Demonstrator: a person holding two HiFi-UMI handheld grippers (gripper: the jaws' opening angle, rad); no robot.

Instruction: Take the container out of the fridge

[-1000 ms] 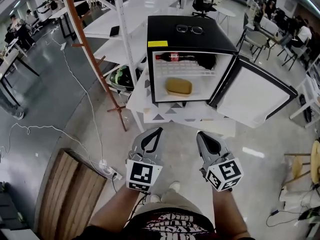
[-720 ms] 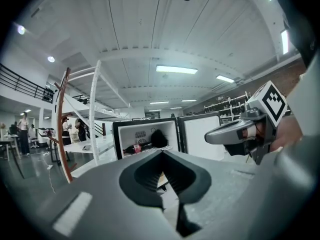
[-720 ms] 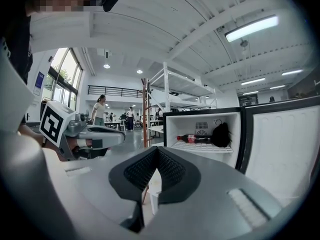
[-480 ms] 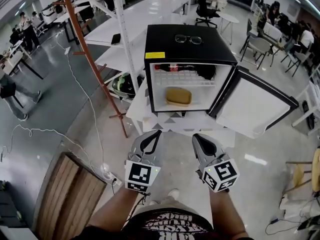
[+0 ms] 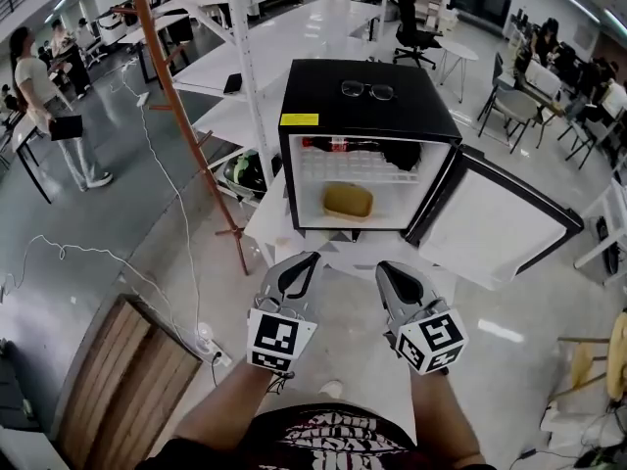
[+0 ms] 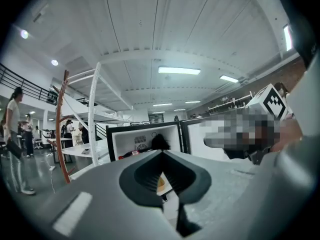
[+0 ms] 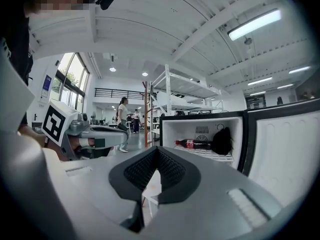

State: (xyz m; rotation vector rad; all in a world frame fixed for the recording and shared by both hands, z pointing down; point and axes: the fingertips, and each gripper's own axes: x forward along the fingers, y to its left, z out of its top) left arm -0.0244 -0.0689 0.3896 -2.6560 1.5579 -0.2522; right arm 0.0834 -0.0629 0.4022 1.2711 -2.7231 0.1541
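Both jaws are clenching on nothing as I am holding my left gripper and right gripper before the open fridge; the yellow container is sitting inside, below its wire shelf.

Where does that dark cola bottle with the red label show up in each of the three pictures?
Head view: the dark cola bottle with a red label lies upper centre, on the open black fridge's top shelf.
Left gripper view: bottle just left of centre.
Right gripper view: bottle right of centre.
Shared landmark: the black lump right of it on that shelf.
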